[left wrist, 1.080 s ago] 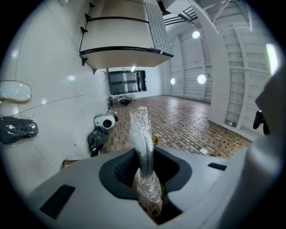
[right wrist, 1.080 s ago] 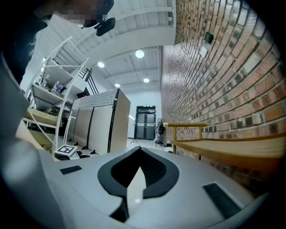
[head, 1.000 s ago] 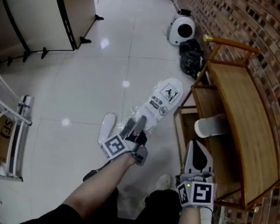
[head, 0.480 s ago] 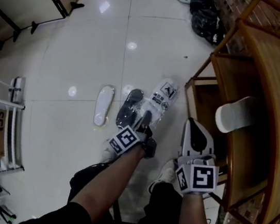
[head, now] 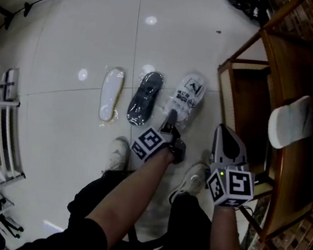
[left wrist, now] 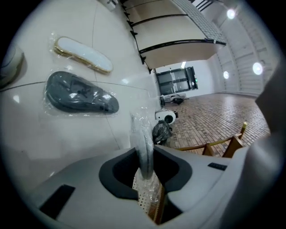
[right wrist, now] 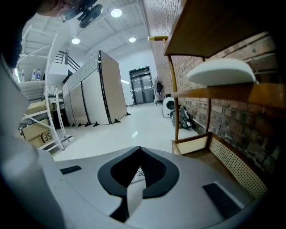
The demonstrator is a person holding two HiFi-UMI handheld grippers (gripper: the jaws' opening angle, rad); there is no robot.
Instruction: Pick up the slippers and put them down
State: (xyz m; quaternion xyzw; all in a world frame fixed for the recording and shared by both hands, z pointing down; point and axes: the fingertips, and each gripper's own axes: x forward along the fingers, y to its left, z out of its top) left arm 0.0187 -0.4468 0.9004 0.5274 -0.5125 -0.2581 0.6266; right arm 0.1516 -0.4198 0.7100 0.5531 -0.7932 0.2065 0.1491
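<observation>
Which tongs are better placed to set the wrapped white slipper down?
Left. The left tongs grip the plastic-wrapped white slipper, low beside the black slipper on the tiled floor; the right tongs are over by the wooden rack.

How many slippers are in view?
4. On the floor, a white slipper and a dark slipper beside it; a labelled slipper in the left tongs; a fourth slipper on the shelf. More may be hidden.

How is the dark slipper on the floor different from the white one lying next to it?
The dark slipper is dark grey; the white slipper is white with a yellowish edge. The dark slipper looks bulgy; the white slipper looks flat. The dark slipper lies nearer the left gripper, the white slipper farther off. Both lie on the floor in clear plastic wrap.
</observation>
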